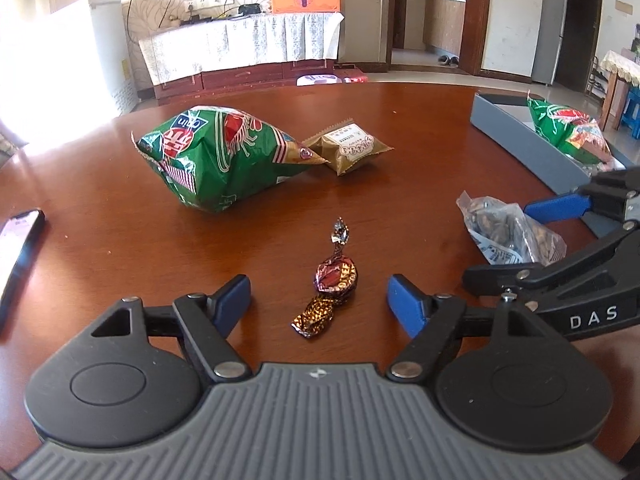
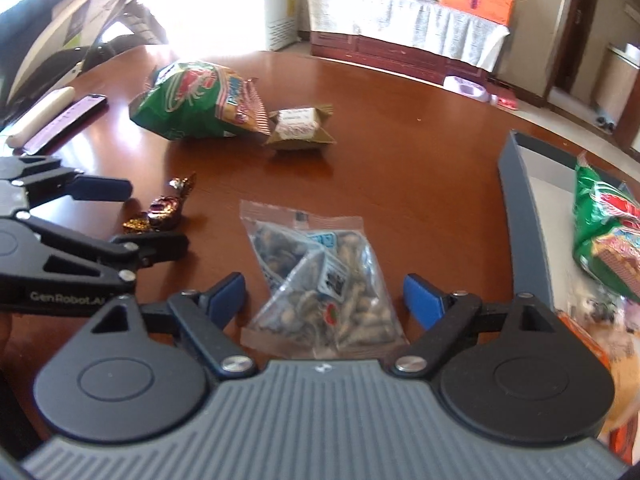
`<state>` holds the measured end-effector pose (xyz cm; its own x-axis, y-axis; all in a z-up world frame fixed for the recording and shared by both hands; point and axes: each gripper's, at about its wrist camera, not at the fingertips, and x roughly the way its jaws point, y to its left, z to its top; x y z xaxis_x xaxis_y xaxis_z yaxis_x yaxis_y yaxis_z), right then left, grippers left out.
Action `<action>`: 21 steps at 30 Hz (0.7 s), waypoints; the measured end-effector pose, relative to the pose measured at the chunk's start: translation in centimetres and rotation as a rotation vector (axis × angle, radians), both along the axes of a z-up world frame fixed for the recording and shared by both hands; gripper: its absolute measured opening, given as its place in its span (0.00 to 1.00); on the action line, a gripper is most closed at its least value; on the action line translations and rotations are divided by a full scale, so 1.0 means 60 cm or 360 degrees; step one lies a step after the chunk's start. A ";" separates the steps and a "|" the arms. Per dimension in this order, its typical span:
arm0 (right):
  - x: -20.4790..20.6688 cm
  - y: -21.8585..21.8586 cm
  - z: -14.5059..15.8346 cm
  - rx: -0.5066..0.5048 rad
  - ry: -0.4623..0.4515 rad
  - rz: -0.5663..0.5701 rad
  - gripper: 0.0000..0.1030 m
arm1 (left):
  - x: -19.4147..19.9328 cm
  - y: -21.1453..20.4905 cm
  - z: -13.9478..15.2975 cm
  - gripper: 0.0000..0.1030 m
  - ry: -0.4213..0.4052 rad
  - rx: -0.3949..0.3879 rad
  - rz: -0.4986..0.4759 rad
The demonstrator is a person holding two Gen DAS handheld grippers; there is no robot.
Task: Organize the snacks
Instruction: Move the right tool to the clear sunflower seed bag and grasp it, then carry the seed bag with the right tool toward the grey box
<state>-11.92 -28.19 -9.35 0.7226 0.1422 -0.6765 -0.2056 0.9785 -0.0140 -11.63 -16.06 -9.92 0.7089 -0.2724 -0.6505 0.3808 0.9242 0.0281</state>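
My left gripper (image 1: 319, 304) is open on either side of a brown wrapped toffee candy (image 1: 335, 278) on the wooden table; the candy also shows in the right wrist view (image 2: 162, 210). My right gripper (image 2: 324, 300) is open around a clear bag of nuts (image 2: 324, 280), which also shows in the left wrist view (image 1: 512, 230). A green chip bag (image 1: 216, 154) and a small olive snack packet (image 1: 352, 148) lie farther back. A grey box (image 1: 532, 144) at the right holds another green bag (image 1: 568, 128).
A dark phone (image 1: 18, 248) lies at the table's left edge. In the right wrist view a purple-cased phone (image 2: 66, 124) and a white handle (image 2: 40, 114) lie at the left. More snack packs (image 2: 600, 308) sit in the grey box (image 2: 524, 216).
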 end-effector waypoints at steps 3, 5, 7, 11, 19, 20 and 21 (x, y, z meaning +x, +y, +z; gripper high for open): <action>0.003 -0.007 0.001 0.0065 0.0030 0.0004 0.82 | -0.004 -0.007 0.001 0.72 -0.0017 0.0015 -0.0016; 0.000 -0.006 0.006 0.0067 0.0029 -0.0001 0.70 | -0.008 -0.010 0.003 0.59 -0.0015 0.0002 -0.0044; -0.003 -0.005 0.006 0.0074 0.0029 -0.0014 0.67 | -0.013 -0.014 0.005 0.53 -0.0018 -0.0002 -0.0060; -0.008 -0.004 0.005 0.0072 0.0028 -0.0047 0.65 | -0.017 -0.019 0.006 0.40 -0.0020 -0.0010 -0.0080; -0.015 -0.005 0.009 0.0076 0.0023 -0.0079 0.63 | -0.016 -0.029 0.007 0.24 -0.0057 0.0024 -0.0027; -0.015 -0.006 0.009 0.0076 0.0019 -0.0081 0.63 | -0.015 -0.029 0.007 0.24 -0.0062 0.0031 -0.0013; -0.016 -0.006 0.010 0.0078 0.0011 -0.0085 0.63 | -0.013 -0.027 0.007 0.24 -0.0064 0.0034 -0.0002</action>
<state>-12.87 -28.57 -8.73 0.7252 0.1365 -0.6748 -0.1530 0.9876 0.0353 -12.44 -17.71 -9.51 0.7343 -0.2595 -0.6272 0.3801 0.9228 0.0633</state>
